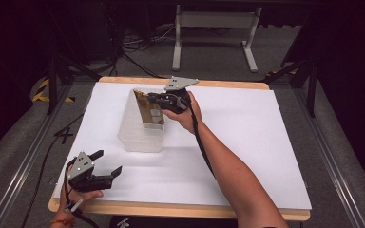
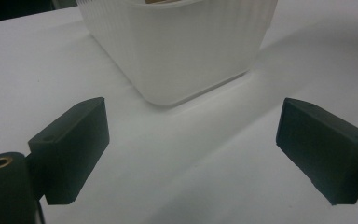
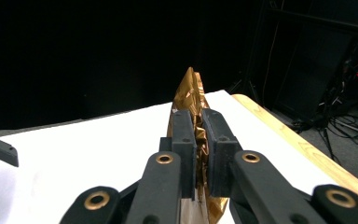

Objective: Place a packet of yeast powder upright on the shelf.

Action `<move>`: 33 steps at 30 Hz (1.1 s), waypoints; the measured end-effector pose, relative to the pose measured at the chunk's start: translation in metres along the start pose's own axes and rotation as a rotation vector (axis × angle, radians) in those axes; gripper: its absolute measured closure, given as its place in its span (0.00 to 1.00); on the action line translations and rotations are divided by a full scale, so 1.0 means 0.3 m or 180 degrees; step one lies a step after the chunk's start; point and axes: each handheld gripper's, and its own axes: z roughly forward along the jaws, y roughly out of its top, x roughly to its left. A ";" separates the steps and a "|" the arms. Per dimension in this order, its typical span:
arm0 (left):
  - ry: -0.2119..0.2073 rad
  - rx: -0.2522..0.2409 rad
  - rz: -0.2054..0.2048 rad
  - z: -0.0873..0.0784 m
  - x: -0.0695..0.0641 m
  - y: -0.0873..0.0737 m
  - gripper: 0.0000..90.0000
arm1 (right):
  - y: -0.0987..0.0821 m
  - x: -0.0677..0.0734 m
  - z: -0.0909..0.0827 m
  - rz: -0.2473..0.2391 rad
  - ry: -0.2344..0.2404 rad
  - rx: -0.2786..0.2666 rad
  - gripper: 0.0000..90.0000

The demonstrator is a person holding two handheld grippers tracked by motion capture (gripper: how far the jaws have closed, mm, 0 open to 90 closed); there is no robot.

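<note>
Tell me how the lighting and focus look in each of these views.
High view: white table evenly lit, dark surroundings. Left gripper view: soft focus, the white bin throws a faint shadow. Right gripper view: black background, gold packet glints between the right gripper's jaws.

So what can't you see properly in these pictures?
- Inside of the white bin: its ribbed wall hides it in the left gripper view, and the gold packet covers part of it in the high view.
- Writing on the packet: too small.
- Lower part of the packet: the right gripper blocks it in its own view.
</note>
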 end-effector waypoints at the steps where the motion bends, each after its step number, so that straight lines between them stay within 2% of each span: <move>1: -0.0002 -0.0003 0.0005 0.001 0.001 0.001 0.11 | 0.001 0.001 -0.001 -0.0007 -0.0003 0.0011 0.93; 4: -0.0018 -0.0006 0.0008 0.002 -0.001 0.002 0.11 | 0.005 0.004 -0.002 -0.0034 -0.0004 0.0036 0.89; 6: -0.0017 -0.0005 0.0012 0.004 -0.003 0.004 0.11 | 0.012 0.013 -0.002 -0.0132 -0.0064 0.0089 0.88; 9: -0.0019 0.0004 0.0034 0.006 -0.004 0.006 0.11 | 0.019 0.018 -0.003 -0.0186 -0.0082 0.0153 0.84; 17: -0.0026 -0.0004 0.0018 0.008 -0.007 0.007 0.11 | 0.018 0.010 -0.010 -0.0106 -0.0096 0.0173 0.77; 22: -0.0029 -0.0012 0.0023 0.006 -0.008 0.007 0.11 | 0.023 0.013 -0.012 -0.0127 -0.0109 0.0205 0.71; 25: -0.0027 -0.0004 0.0027 0.005 -0.007 0.007 0.11 | 0.028 0.012 -0.014 -0.0133 -0.0183 0.0235 0.66; 29: -0.0027 0.0005 0.0032 0.005 -0.009 0.008 0.11 | 0.030 0.004 -0.025 -0.0087 -0.0216 0.0233 0.63; 33: -0.0026 -0.0004 0.0035 0.007 -0.008 0.008 0.11 | 0.036 0.005 -0.037 -0.0119 -0.0242 0.0254 0.61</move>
